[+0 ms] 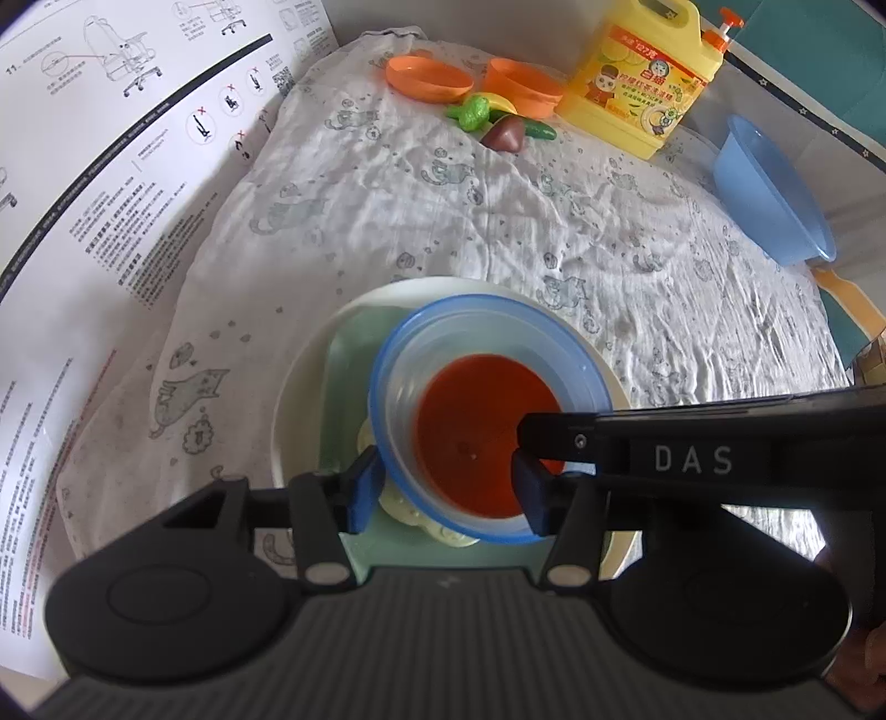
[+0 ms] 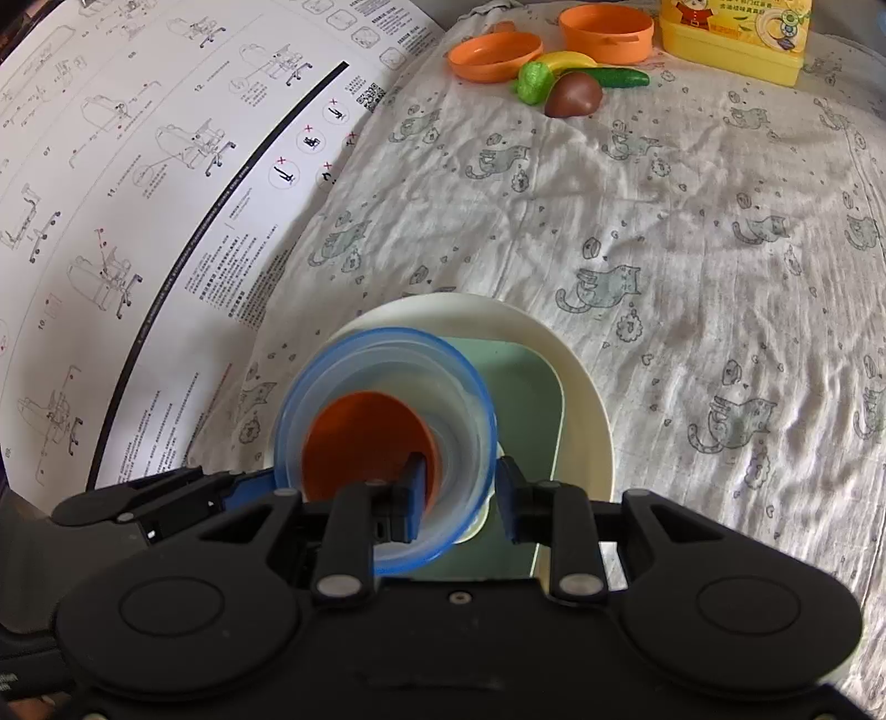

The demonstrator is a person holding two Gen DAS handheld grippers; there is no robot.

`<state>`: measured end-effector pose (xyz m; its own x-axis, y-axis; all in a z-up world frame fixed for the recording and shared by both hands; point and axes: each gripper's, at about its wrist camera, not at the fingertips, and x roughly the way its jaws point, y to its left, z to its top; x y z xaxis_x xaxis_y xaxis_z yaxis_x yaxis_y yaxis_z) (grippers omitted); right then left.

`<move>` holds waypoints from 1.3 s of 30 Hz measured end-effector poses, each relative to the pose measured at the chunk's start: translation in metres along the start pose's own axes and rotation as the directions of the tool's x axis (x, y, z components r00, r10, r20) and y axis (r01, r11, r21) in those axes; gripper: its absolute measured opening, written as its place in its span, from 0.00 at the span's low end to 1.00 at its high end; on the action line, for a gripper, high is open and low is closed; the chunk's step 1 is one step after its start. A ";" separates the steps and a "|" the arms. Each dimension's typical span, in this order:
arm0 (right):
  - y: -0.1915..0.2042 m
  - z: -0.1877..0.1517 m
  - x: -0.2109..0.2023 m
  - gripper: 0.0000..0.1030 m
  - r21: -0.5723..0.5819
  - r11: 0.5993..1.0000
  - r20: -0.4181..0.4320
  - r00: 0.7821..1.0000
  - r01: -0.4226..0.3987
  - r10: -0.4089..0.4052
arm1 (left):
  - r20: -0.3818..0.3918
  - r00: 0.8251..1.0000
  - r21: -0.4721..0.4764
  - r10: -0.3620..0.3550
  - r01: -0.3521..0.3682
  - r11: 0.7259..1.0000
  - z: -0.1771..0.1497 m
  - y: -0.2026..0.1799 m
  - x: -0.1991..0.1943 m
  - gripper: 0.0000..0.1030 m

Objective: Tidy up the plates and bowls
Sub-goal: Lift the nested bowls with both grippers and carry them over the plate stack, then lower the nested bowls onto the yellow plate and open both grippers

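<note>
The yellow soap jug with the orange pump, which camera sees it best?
The left wrist view: the yellow plastic soap jug shows almost whole, with handle and pump. The right wrist view catches only its bottom edge.

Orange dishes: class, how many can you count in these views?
3. A shallow dish and a deeper bowl sit at the far edge of the cloth; a third is nested inside the clear blue-rimmed bowl. Others may be hidden.

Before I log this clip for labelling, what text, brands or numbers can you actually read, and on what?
"DAS": white letters on the right hand-held gripper finger, seen from the left wrist.
"11.", "12.", "10": step numbers on the instruction sheet; its small print and QR code are too small to read.
Yellow detergent jug: label characters too blurred to read.
</note>
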<state>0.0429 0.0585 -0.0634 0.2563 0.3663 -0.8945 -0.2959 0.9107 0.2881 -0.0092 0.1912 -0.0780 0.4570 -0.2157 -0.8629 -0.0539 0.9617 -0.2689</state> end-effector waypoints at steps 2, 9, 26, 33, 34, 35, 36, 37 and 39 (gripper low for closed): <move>-0.001 0.001 0.001 0.27 0.002 1.000 -0.001 1.000 -0.003 0.003 | 0.001 1.000 0.005 0.001 -0.001 1.000 0.000 0.000 0.001 0.48; -0.002 0.002 0.001 0.27 0.008 1.000 0.002 1.000 -0.008 0.008 | 0.003 1.000 0.017 0.005 -0.005 1.000 0.002 -0.001 0.001 0.48; -0.001 -0.006 -0.011 0.42 0.008 1.000 0.031 1.000 0.004 -0.004 | 0.036 0.998 0.021 0.059 -0.059 0.998 -0.003 0.000 -0.012 0.69; -0.006 -0.005 -0.022 0.62 0.033 0.999 0.064 0.998 0.008 -0.010 | 0.073 0.994 0.030 0.087 -0.089 0.996 -0.001 -0.002 -0.021 0.83; -0.007 -0.005 -0.025 0.70 0.037 0.999 0.078 0.997 0.012 -0.014 | 0.081 0.992 0.033 0.091 -0.094 0.995 -0.001 -0.002 -0.023 0.87; -0.009 -0.005 -0.029 0.74 0.043 0.999 0.092 0.996 0.010 -0.014 | 0.091 0.991 0.036 0.093 -0.097 0.995 -0.001 -0.003 -0.025 0.91; -0.012 -0.005 -0.032 0.82 0.051 0.999 0.105 0.994 0.001 -0.006 | 0.101 0.991 0.039 0.089 -0.094 0.995 -0.001 -0.003 -0.027 0.95; -0.014 -0.005 -0.036 0.86 0.060 0.998 0.118 0.993 -0.010 0.003 | 0.113 0.990 0.043 0.088 -0.093 0.995 -0.001 -0.004 -0.030 0.99; -0.019 -0.006 -0.045 0.91 0.067 0.998 0.148 0.989 -0.018 0.008 | 0.140 0.985 0.062 0.098 -0.107 0.992 -0.002 -0.009 -0.035 1.00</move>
<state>0.0315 0.0240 -0.0309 0.3868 0.3980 -0.8318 -0.2380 0.9146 0.3269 -0.0262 0.1901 -0.0464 0.5689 -0.0948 -0.8169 -0.0473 0.9879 -0.1476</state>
